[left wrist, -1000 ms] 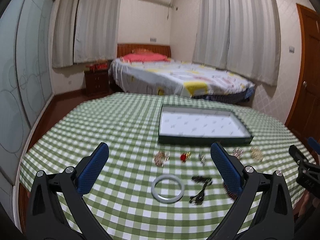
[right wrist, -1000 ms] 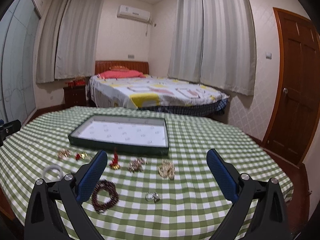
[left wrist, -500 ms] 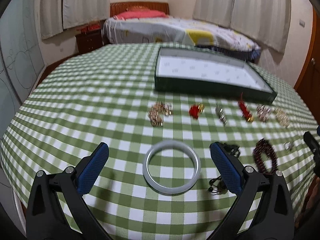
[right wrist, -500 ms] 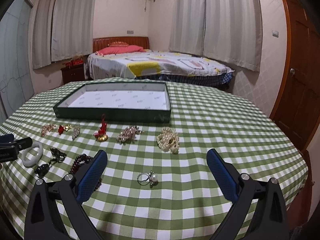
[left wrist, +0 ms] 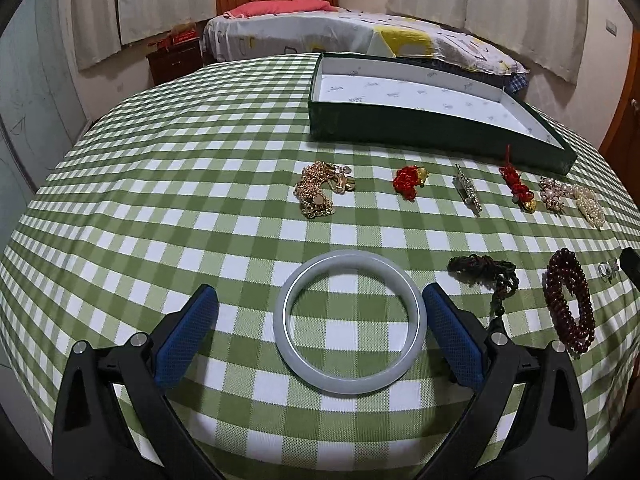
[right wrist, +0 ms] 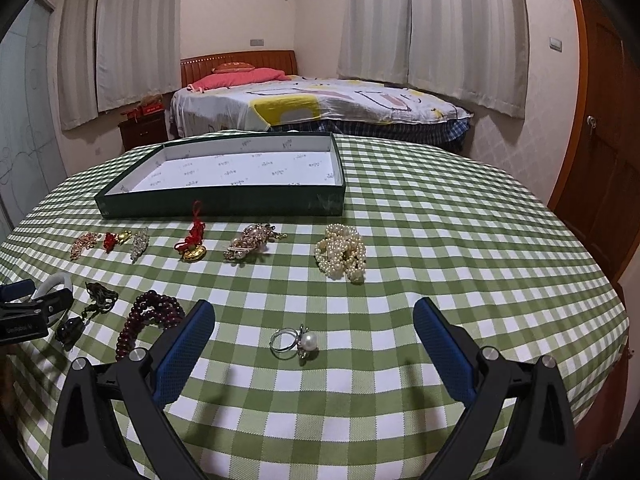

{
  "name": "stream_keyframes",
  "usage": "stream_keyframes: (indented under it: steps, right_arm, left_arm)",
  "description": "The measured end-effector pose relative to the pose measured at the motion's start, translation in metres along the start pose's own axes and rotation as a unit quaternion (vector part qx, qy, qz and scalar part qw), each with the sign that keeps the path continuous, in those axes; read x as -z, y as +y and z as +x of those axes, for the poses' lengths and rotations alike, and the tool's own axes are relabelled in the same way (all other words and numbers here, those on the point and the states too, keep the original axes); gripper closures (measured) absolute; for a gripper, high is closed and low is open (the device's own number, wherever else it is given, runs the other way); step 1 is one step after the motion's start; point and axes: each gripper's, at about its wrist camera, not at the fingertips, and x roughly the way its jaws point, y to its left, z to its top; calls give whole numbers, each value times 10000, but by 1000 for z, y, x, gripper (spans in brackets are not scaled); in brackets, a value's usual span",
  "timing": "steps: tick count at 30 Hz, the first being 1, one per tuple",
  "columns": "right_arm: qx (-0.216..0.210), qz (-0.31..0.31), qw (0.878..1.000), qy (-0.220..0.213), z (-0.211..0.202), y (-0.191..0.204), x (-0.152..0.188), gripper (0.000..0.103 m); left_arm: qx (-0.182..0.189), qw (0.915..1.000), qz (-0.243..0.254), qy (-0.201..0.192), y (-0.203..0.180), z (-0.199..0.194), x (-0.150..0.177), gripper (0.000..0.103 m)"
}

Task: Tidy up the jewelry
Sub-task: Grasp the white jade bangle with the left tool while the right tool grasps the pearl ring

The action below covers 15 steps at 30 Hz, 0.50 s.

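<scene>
Since the pale bangle (left wrist: 351, 323) lies flat on the table between the wide-apart fingers of the left gripper (left wrist: 320, 316), it should go low and squeeze gently. The right gripper (right wrist: 314, 328) is apart too, above the pearl ring (right wrist: 294, 342).

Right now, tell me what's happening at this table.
A person with a gripper in each hand is sorting jewelry. The open left gripper straddles the bangle, which lies flat on the cloth. The open right gripper is lined up on the pearl ring. The tray holds nothing yet; the other pieces lie in front of it.
</scene>
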Motion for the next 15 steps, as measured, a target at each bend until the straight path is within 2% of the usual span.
stream_keyframes:
  steps: [5, 6, 9, 10, 15]
  right_arm:
    - [-62, 48, 9999, 69, 3, -1, 1, 6]
    - [-70, 62, 9999, 83, 3, -2, 1, 6]
    - [-113, 138, 9997, 139, 4, -4, 1, 7]
    - [-131, 158, 9997, 152, 5, -5, 1, 7]
    - [-213, 196, 9993, 220, 8, -4, 2, 8]
  left_arm:
    - [17, 10000, 0, -23, 1, -1, 0, 5]
    - [33, 10000, 8, -45, 1, -2, 0, 8]
    - [110, 9998, 74, -162, -1, -8, 1, 30]
    - [112, 9998, 85, -170, -2, -9, 2, 33]
    - [144, 9997, 87, -192, -2, -10, 2, 34]
